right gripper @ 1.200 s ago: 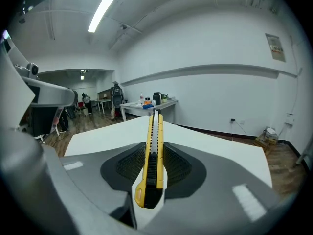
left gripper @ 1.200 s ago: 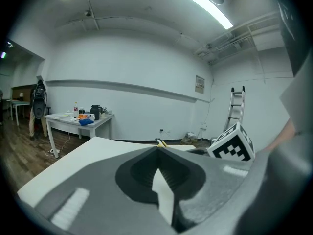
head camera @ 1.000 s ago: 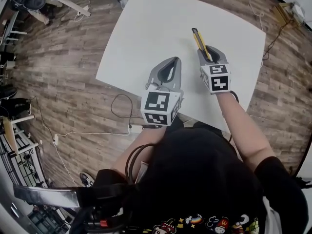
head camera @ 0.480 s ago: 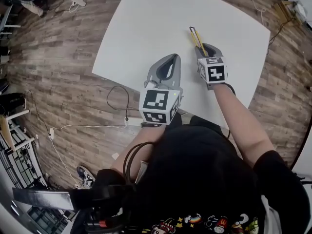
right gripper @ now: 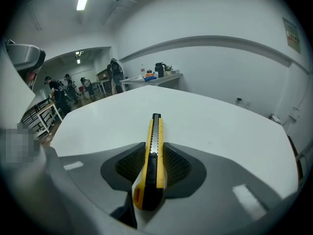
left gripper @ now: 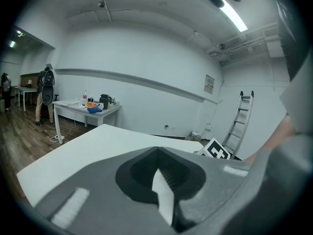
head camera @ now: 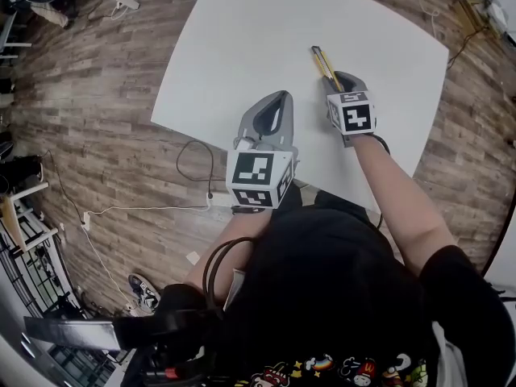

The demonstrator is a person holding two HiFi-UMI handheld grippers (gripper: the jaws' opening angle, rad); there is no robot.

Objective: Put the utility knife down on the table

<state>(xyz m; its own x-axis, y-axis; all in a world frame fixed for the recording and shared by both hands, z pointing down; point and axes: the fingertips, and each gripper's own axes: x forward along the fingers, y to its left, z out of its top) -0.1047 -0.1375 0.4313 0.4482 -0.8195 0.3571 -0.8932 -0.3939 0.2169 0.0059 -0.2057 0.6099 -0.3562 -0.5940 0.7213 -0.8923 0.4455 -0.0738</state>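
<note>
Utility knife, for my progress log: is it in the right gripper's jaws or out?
In: pads of the right gripper clamp the utility knife on both sides. Touching the table: cannot tell.

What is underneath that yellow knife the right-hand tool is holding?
Only the bare white table lies under the utility knife. The right gripper's fingers cover the handle's sides, and whether the knife's tip touches the tabletop cannot be told.
</note>
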